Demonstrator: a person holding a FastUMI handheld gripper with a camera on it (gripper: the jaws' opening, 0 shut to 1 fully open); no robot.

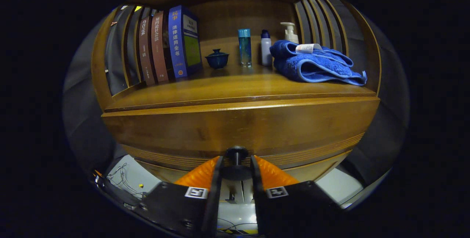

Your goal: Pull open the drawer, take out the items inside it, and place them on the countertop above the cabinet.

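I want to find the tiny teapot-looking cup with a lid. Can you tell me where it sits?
Look at the wooden countertop above the drawer whose knob sits between the gripper's fingers. On it, the little lidded cup stands between the row of upright books and the tall clear blue bottle. It is the only short, round, dark blue thing with a knobbed lid.

Fingertip-level camera faces the cabinet [235, 127] closely, looking forward.
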